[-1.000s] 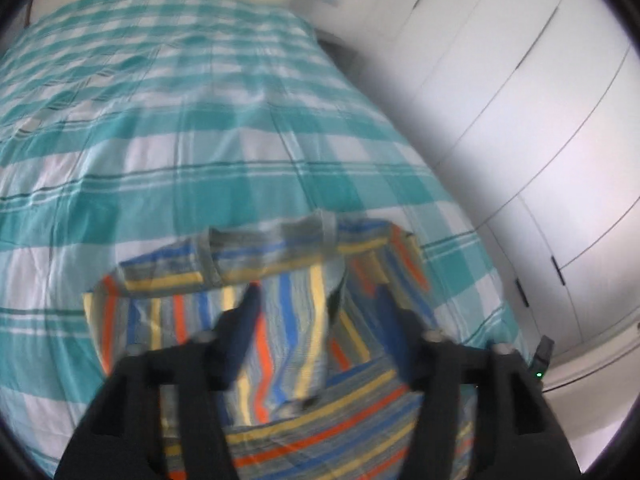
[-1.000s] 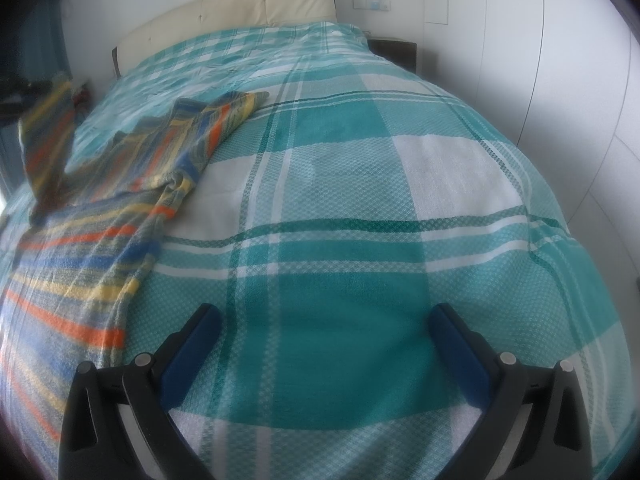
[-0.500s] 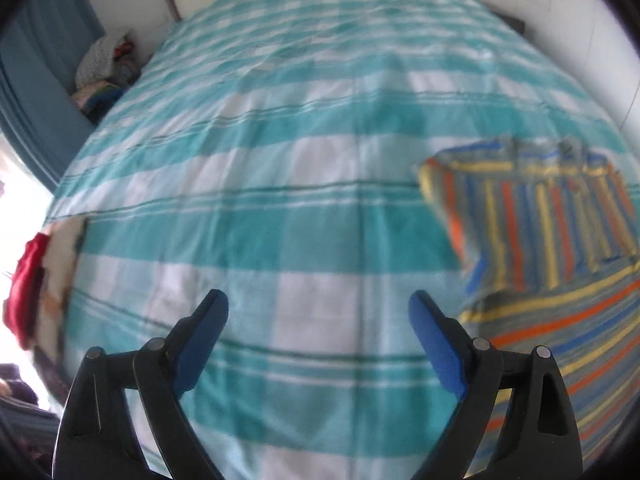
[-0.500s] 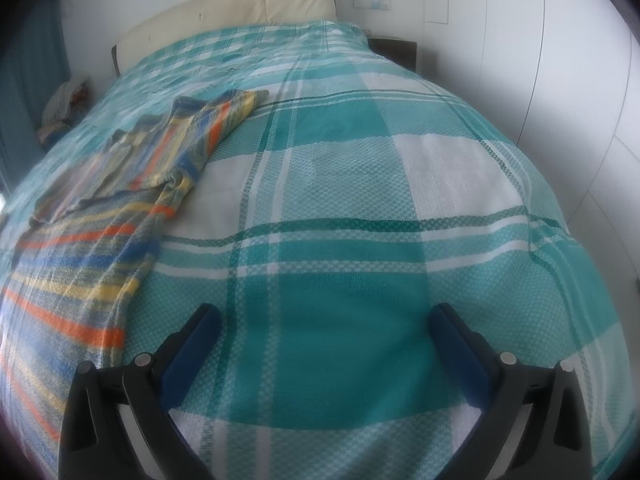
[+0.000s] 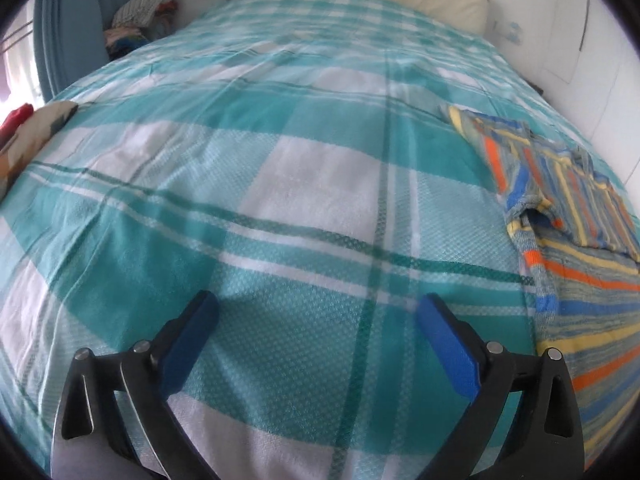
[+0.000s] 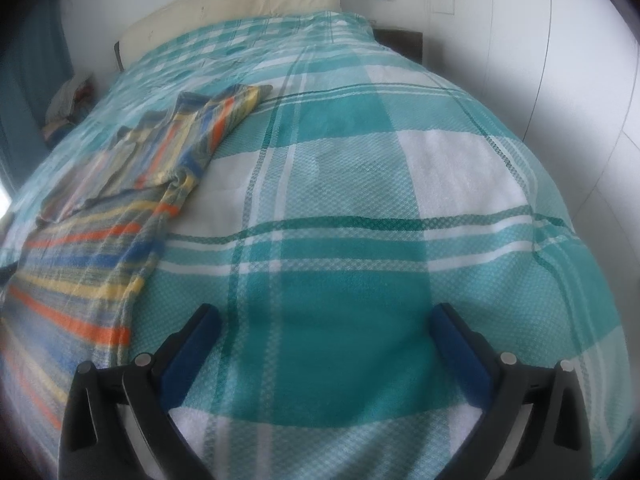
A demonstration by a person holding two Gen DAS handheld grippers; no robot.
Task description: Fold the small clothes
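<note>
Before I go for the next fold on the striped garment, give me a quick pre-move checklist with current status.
1. Left tool empty: ok, its jaws are opening with only bedspread showing between them.
2. Right tool empty and open: ok.
3. Multicoloured striped knit garment lying on the teal-and-white checked bedspread: ok.
4. Upper part folded over the body: ok, a folded layer lies on top.
5. Fold edges lined up: cannot tell, fisheye warps them.
6. Bedspread around the garment free of other items: ok in both views.
</note>
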